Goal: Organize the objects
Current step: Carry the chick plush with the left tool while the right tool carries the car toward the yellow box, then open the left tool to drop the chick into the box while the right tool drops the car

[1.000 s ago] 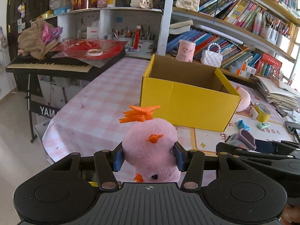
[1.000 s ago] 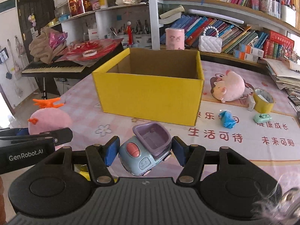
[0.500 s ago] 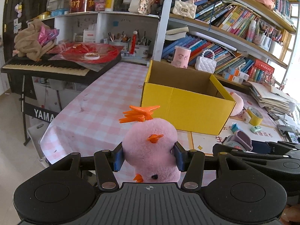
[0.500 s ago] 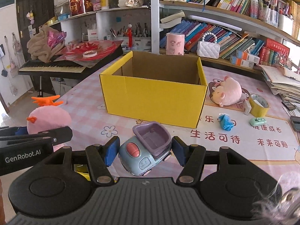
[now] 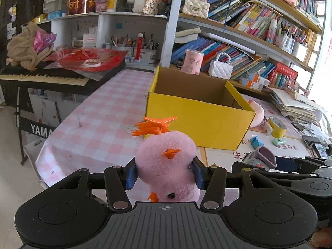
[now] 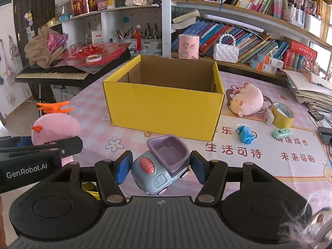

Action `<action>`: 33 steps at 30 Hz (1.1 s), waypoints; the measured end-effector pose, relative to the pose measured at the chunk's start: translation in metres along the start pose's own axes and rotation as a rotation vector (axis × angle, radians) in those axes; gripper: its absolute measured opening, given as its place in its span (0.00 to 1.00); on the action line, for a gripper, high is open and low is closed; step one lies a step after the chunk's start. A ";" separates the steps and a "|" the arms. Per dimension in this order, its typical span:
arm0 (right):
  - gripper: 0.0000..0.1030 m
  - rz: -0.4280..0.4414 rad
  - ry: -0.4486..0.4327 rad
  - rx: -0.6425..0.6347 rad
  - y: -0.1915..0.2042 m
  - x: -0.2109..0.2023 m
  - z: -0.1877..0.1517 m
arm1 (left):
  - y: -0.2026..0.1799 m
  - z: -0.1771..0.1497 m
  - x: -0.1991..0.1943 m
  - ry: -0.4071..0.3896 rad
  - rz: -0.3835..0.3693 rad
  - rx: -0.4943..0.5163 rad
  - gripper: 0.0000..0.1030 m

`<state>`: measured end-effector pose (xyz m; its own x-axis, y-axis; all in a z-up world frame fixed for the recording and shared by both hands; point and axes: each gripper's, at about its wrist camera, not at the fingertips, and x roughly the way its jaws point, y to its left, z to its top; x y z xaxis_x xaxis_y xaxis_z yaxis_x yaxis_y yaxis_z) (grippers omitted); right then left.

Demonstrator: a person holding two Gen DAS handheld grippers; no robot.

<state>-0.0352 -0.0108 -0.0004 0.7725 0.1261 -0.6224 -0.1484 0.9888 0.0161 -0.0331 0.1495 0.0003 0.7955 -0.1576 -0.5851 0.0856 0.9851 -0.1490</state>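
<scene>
Two toys held above the near table edge: pink plush chick [image 5: 167, 166] with orange crest pinched in the left gripper [image 5: 165, 175], blue pads pressing into its sides; blue-and-purple toy truck [image 6: 160, 164] clamped in the right gripper [image 6: 160, 167]. Open yellow box [image 6: 164, 101] stands just beyond, on a pink checked tablecloth [image 5: 97, 130]. Right of box: pink plush pig [image 6: 247, 100], yellow tape roll [image 6: 283, 115], crumpled blue wrapper [image 6: 245, 136], small green item [image 6: 281, 133]. Left of table, a black keyboard [image 5: 45, 78] piled with red sheets. Behind, crowded bookshelves [image 6: 249, 37], two white quilted handbags
</scene>
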 end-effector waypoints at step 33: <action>0.57 -0.007 -0.235 -0.056 -0.060 0.081 0.121 | -0.048 0.120 0.088 -0.138 0.039 0.119 0.49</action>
<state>0.1110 -0.0507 0.0424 0.8953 0.1407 -0.4227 -0.1712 0.9846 -0.0348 0.1053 0.0969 0.0515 0.8738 -0.1160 -0.4722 0.1165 0.9928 -0.0282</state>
